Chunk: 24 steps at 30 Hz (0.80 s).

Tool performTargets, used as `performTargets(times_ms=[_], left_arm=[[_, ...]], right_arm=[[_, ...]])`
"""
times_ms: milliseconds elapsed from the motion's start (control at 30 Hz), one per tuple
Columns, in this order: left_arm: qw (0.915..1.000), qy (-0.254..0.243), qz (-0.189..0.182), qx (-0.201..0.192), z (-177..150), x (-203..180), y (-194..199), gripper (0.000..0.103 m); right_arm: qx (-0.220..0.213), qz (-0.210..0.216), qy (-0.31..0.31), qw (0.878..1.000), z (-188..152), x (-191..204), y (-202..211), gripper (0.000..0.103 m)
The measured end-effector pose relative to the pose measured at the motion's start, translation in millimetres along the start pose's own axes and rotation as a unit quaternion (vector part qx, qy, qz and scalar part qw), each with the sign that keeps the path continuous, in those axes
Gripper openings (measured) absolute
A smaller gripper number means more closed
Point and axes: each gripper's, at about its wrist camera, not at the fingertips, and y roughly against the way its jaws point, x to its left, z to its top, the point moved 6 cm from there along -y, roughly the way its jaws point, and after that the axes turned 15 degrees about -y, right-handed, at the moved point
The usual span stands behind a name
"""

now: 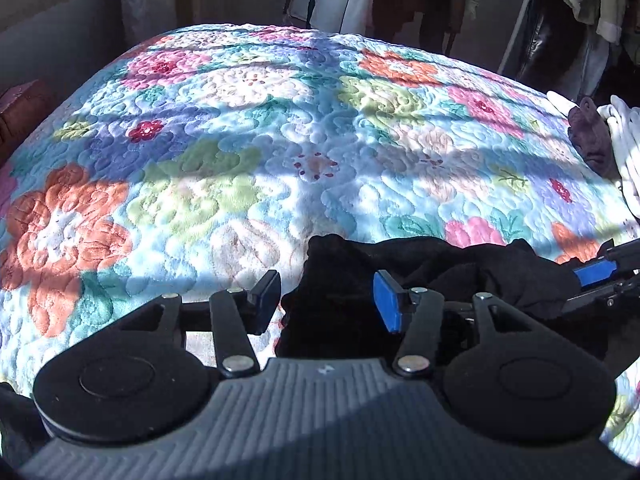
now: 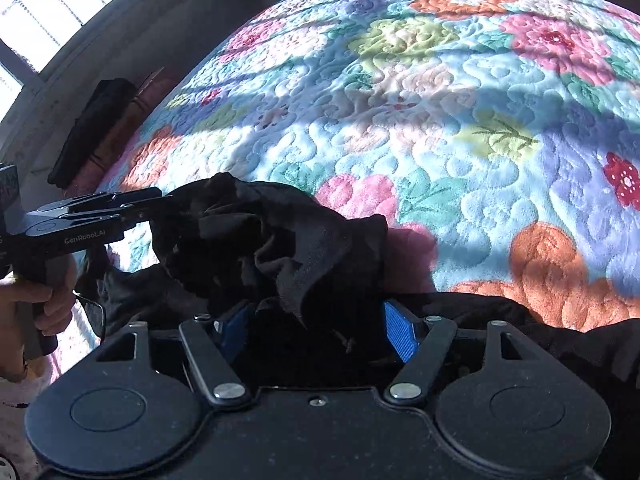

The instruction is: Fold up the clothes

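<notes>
From the left wrist view, a quilted floral bedspread (image 1: pixel 280 140) is being lit in bright patches by sunlight, with bands of shadow being thrown across its pink, orange, green and blue flowers. Beyond the far edge of the bed, hanging clothes (image 1: pixel 568 4) are being shown in a dim corner, and a small pile of white and dark purple laundry (image 1: pixel 604 140) is being kept at the bed's right edge. The black garment (image 1: pixel 460 276) is lying crumpled on the near part of the bedspread, just ahead of the left gripper (image 1: pixel 326 300), whose jaws are being held apart; cloth is lying between them, but the blue pads (image 1: pixel 386 300) are not being pressed onto it, so it is released. At the right edge, the right gripper (image 1: pixel 600 276) is being seen reaching into the same garment. From the right wrist view, a barred window (image 2: pixel 52 4) is being seen high at the left above a grey wall, and the bedspread (image 2: pixel 460 112) is filling the frame. The garment (image 2: pixel 280 240) is bunched directly before the right gripper (image 2: pixel 316 336), its folds sitting between widely parted fingers (image 2: pixel 400 336) that are not clamping it. At the left, the left gripper (image 2: pixel 160 204) is being held by a hand (image 2: pixel 48 304), its tip touching the cloth.
</notes>
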Motion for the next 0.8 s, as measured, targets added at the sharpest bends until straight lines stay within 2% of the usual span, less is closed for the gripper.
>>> performTargets(times_ms=[67,133,167,200,267,300,367,467,533,600,667,700,800], left_arm=[[0.9997,0.024,0.004,0.001,-12,3,-10,0.053],[0.9999,0.011,-0.007,-0.007,-17,-3,-12,0.01],[0.9999,0.001,-0.006,-0.015,-16,-6,-9,0.01],[0.9996,-0.01,0.002,-0.027,-14,-7,-6,0.01],[0.9979,-0.029,0.02,-0.054,-6,-10,5,0.01],[0.9969,-0.032,0.021,-0.069,-1,-9,12,0.01],[0.9954,-0.027,0.016,-0.091,6,-7,27,0.01],[0.9957,-0.005,0.001,-0.093,0,-1,44,0.01],[0.9973,-0.005,-0.004,-0.074,-13,1,42,0.01],[0.9993,-0.011,-0.005,-0.035,-27,3,29,0.011],[1.0,-0.004,-0.005,-0.006,-34,7,19,0.012],[1.0,0.005,-0.007,-0.005,-36,9,19,0.012],[0.9992,0.035,-0.014,-0.01,-35,17,26,0.021]], right_arm=[[-0.006,0.021,-0.019,1.0,7,2,0,0.075],[-0.01,0.03,-0.032,0.999,14,2,-5,0.075],[-0.016,0.027,-0.033,0.999,16,2,-9,0.072],[-0.024,0.021,-0.029,0.999,18,2,-13,0.065],[-0.036,-0.01,-0.005,0.999,20,2,-25,0.025],[-0.038,-0.022,0.01,0.999,23,2,-27,0.018],[-0.075,-0.039,0.041,0.996,31,10,-19,0.015],[-0.152,-0.029,0.078,0.985,45,33,11,0.014],[-0.198,-0.025,0.136,0.97,38,59,33,0.014],[-0.212,0.001,0.201,0.957,11,89,47,0.014],[-0.167,0.041,0.231,0.958,-22,103,40,0.014],[-0.128,0.049,0.246,0.959,-43,109,29,0.014],[-0.064,0.029,0.277,0.958,-82,106,1,0.014]])
